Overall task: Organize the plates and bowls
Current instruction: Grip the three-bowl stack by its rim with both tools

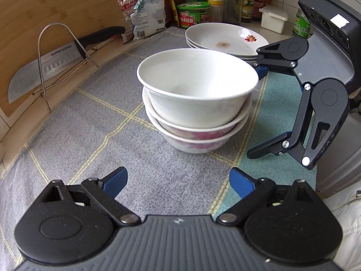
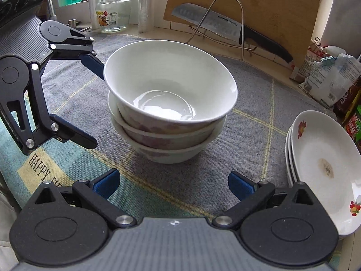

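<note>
Both my tools are spread apart and hold nothing. My left tool [image 1: 178,181] hangs low over the cloth [image 1: 90,135] on the counter, short of the bowls [image 1: 196,99]. My right tool [image 2: 173,184] faces the same stack from the other side, also short of it.

The bowls stand nested three high in the middle of the cloth: a plain white one on top, tilted a little in the two flowered ones below. In the left view one finger of my right tool reaches to the top bowl's rim; I cannot tell if it touches.

The plates [image 2: 325,164] sit in their own stack, well apart from the bowls, near the jars [image 1: 194,14]. The top plate shows a brown spot.

I judge the sorting nearly done: like is stacked with like. What may be left is to straighten the top bowl, and perhaps carry the stacks elsewhere.
</note>
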Motion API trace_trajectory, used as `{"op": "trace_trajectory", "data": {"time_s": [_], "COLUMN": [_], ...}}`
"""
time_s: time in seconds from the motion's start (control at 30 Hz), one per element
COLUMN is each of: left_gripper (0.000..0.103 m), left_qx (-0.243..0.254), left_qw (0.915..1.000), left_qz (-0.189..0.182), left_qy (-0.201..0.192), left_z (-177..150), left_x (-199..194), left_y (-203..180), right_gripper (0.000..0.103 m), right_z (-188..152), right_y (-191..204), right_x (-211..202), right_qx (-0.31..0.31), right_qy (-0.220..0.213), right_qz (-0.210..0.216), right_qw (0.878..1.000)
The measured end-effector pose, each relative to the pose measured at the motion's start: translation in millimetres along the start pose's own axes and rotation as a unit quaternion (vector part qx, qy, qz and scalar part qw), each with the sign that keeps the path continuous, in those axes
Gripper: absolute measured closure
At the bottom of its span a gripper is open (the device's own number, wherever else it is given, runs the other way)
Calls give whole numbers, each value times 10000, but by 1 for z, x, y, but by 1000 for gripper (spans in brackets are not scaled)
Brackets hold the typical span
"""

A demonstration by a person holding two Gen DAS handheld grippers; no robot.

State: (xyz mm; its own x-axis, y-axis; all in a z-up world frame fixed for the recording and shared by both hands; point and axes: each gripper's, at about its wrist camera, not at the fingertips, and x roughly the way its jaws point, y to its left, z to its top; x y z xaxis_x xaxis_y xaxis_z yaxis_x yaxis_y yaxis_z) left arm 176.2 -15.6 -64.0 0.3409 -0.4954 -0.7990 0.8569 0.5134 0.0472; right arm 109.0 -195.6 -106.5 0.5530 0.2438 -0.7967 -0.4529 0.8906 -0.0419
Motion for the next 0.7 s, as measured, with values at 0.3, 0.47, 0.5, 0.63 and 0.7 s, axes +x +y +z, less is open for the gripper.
{"op": "trace_trajectory", "data": {"time_s": [0.3, 0.47, 0.5, 0.63, 0.7], "left_gripper": [2, 1, 1, 1, 0], "left_qx": [130, 136, 114, 28, -63], "left_qw": [9991, 9991, 9993, 9997, 9998], "left_qz": [-349, -353, -323, -245, -190], "left_qy": [-188, -164, -137, -73, -23], "left_z": [-9, -4, -2, 5, 9], "left_x": [22, 26, 27, 33, 35], "left_y": [8, 9, 8, 4, 3], "right_gripper": [0, 0, 0, 0, 0], "right_z": [-2, -6, -7, -8, -7], "right_y": [-7, -9, -9, -14, -18], "right_x": [14, 13, 13, 13, 13], "right_qx": [272, 156, 115, -122, -291], "right_qy": [125, -18, -56, -145, -112], "right_qz": [18, 97, 127, 306, 437], "right_qw": [9996, 9998, 9998, 9994, 9986]}}
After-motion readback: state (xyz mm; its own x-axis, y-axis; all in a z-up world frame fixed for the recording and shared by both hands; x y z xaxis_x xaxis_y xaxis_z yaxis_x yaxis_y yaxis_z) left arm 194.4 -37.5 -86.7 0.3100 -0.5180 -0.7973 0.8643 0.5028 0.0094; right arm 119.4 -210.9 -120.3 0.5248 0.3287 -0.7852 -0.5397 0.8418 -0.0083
